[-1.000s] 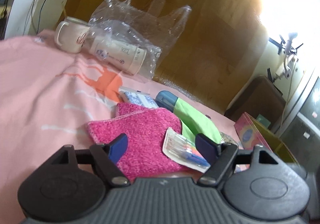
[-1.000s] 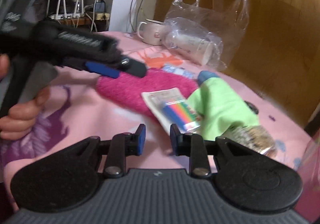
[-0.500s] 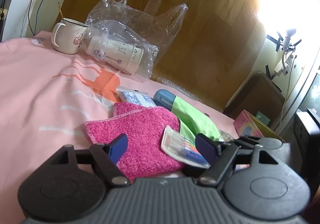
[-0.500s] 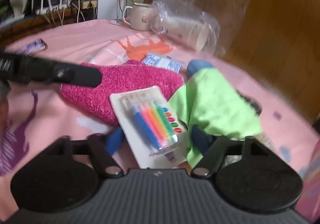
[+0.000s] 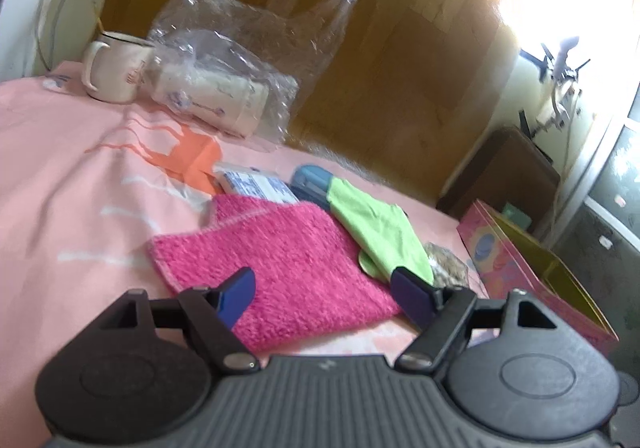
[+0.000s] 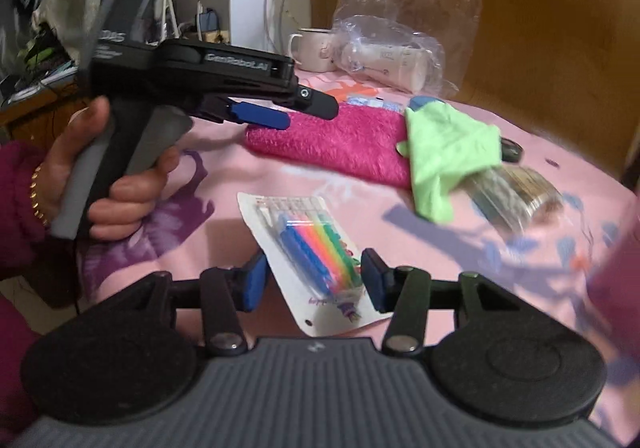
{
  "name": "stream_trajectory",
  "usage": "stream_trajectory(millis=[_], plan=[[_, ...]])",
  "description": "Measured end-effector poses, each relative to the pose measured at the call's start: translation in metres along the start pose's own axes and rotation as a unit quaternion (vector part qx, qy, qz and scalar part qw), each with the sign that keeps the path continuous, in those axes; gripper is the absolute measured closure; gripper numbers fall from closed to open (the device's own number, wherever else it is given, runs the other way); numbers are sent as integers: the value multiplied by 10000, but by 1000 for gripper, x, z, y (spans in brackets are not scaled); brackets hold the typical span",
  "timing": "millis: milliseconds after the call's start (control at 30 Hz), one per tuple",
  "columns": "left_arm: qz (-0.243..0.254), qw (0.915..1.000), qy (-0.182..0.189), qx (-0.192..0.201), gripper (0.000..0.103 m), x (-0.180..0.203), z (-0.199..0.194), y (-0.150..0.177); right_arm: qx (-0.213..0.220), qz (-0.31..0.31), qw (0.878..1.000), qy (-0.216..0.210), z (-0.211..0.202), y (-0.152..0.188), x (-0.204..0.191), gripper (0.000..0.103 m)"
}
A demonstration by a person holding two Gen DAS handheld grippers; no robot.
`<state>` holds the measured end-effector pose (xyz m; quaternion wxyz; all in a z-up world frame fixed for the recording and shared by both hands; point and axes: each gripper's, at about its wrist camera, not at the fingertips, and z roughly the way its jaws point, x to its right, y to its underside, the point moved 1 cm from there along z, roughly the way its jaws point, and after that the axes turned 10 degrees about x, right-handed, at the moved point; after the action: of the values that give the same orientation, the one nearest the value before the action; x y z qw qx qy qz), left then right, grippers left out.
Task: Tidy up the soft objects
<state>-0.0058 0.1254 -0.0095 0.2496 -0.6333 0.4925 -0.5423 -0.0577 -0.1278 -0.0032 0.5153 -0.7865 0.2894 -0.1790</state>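
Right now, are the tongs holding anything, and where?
The right tongs are closing around the marker pack, across its lower half, though a firm grip cannot be told. The left tongs, opening, hold nothing.

A fuzzy magenta towel lies flat and folded on the pink bedsheet, its stitched edge turned toward the clear plastic bag at the sheet's far side. Just beside the towel, on the side away from the sheet's orange print, a thin lime-green cloth lies crumpled, touching the towel's edge. The cloth is draped over a blue case at its far end and over a clear jar at its near end.
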Motion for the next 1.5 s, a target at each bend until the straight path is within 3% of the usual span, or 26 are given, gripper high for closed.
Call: stream_trajectory(millis=[133,233,400,433,500,533,567,733,833,1000,1133,1233,1267,1333,1400,1500], plan=[[94,9993,100,-335,19,9,-2,4,89,422,9983,390,-12,12,3,50],[56,9972,474,-580,22,24,-14,10,331,1143,9920,411,-21,17,17,50],[-339,9827,1061,-1482,31,50,-11,18,556,1480,9856,603,-24,23,23,55],[-461,9790,1160,-1610,34,54,-9,20,589,1414,9862,632,-24,23,21,55],[-561,9732,1297,-1814,49,63,-1,24,638,1346,9865,680,-26,25,22,58],[-538,9715,1345,-1878,64,67,3,26,652,1317,9866,703,-26,26,22,60],[-462,9701,1371,-1947,70,72,8,29,676,1280,9866,756,-27,27,22,65],[-455,9675,1655,-1855,75,92,22,25,884,1032,9844,1122,-42,32,29,74],[-208,9653,1913,-1767,75,120,31,12,1151,675,9781,1598,-55,30,31,76],[260,9564,2486,-1508,75,182,54,-15,1621,-66,9505,2652,-80,14,51,79],[685,9505,2752,-1267,74,233,83,-29,1739,-451,9239,3378,-90,3,86,80],[871,9531,2637,-1203,69,261,115,-23,1549,-407,9106,3811,-81,5,128,79],[965,9567,2457,-1223,62,268,128,-19,1382,-349,9094,3908,-74,8,142,72],[1119,9649,1996,-1286,61,273,147,-6,1079,2,9101,4000,-68,12,162,56],[1019,9660,1879,-1454,62,267,152,4,1246,353,9157,3804,-76,14,165,57],[1025,9659,1907,-1419,61,242,133,9,1479,353,9177,3671,-85,19,152,56]])
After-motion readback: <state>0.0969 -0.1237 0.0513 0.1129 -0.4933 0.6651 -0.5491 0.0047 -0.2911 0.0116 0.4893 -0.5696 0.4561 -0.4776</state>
